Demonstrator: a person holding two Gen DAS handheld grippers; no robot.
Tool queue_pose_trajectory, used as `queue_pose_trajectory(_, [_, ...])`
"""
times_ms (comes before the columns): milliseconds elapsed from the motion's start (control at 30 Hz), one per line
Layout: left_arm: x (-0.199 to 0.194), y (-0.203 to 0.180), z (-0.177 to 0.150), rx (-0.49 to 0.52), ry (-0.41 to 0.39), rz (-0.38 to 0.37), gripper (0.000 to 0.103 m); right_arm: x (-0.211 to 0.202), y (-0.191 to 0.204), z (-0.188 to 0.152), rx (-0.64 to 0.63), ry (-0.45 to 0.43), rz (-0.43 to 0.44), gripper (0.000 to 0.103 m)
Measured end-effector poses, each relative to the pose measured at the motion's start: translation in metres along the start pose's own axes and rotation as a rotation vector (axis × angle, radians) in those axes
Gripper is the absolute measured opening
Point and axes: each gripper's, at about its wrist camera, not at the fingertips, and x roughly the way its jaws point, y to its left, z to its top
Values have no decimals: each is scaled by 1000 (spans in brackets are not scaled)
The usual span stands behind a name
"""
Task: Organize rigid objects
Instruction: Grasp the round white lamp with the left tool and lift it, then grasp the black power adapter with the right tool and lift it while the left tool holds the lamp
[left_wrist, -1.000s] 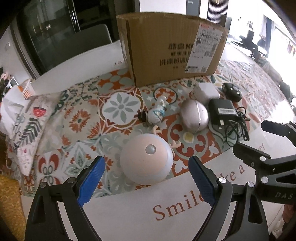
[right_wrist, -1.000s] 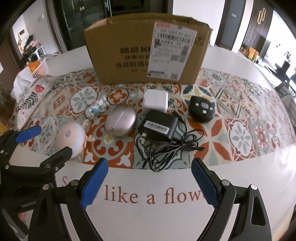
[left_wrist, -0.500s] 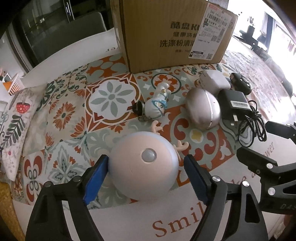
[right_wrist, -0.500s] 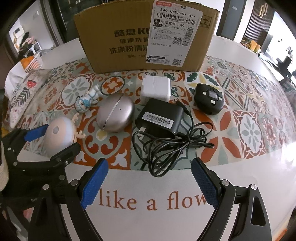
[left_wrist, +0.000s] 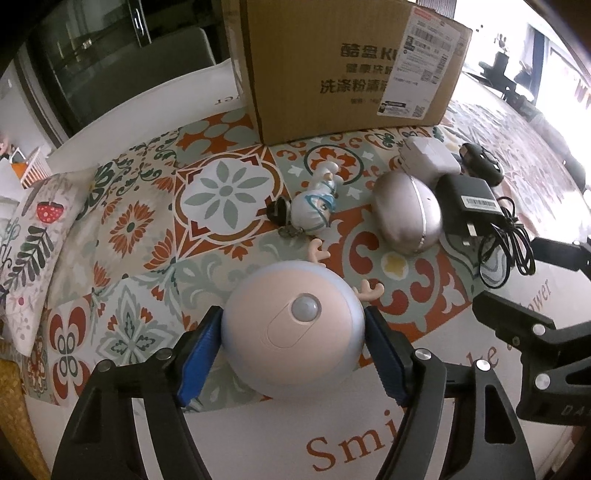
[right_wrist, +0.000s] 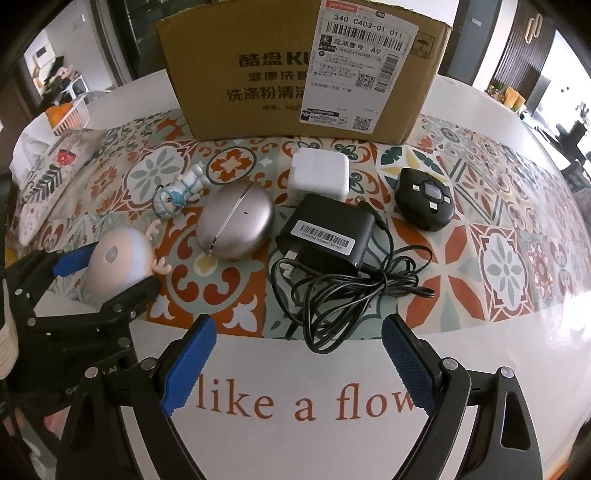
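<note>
My left gripper (left_wrist: 293, 354) is shut on a round pink night light with antlers (left_wrist: 291, 328), its blue pads touching both sides; the light rests on the patterned cloth and also shows in the right wrist view (right_wrist: 118, 266). My right gripper (right_wrist: 295, 365) is open and empty, just in front of a black power adapter (right_wrist: 327, 240) with a tangled cable (right_wrist: 332, 295). Beyond lie a silver oval case (right_wrist: 234, 229), a white charger cube (right_wrist: 319, 177), a black oval remote (right_wrist: 424, 201) and a small figurine keychain (right_wrist: 177, 195).
A large cardboard box (right_wrist: 303, 74) stands upright behind the objects. The patterned cloth (left_wrist: 129, 229) covers a white round table (right_wrist: 295, 424). A floral cushion (left_wrist: 26, 251) lies at the left edge, with a small basket (right_wrist: 68, 116) behind it.
My left gripper moved forward around the pink night light and closed its pads on it. My right gripper moved a little closer to the adapter and stayed open.
</note>
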Motion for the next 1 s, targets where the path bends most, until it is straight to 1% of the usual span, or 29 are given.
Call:
queue_pose_trajectory(100, [-6,-3,-1,9,-6,10,75,-2,-2,-1,-5,-5,3,91])
queue_pose_trajectory(233, [-20,-5,2,14,-37,31,75,-9,-4,-4,-9,-33,5,91])
queue_pose_trajectory(400, [-34,-6,9,-21,-64,38,75,-20,-6,0,-46,-106,-8,91])
queue_pose_trajectory(533, [-45,-7,18,-40,-89,43,75,-32,-11,6,-56,-201,-23,90])
queue_pose_trajectory(633, [-47,-5,25,-59,-95,63,75,-31,-10,12,-87,-232,-22,90])
queue_pose_trajectory(800, [-39,-4,32,-55,-88,86,75,-12,-15,18,-85,-216,-6,81])
queue_pose_trajectory(1000, [-25,-6,33,-59,-60,91,75,9,-18,23,-94,-190,3,79])
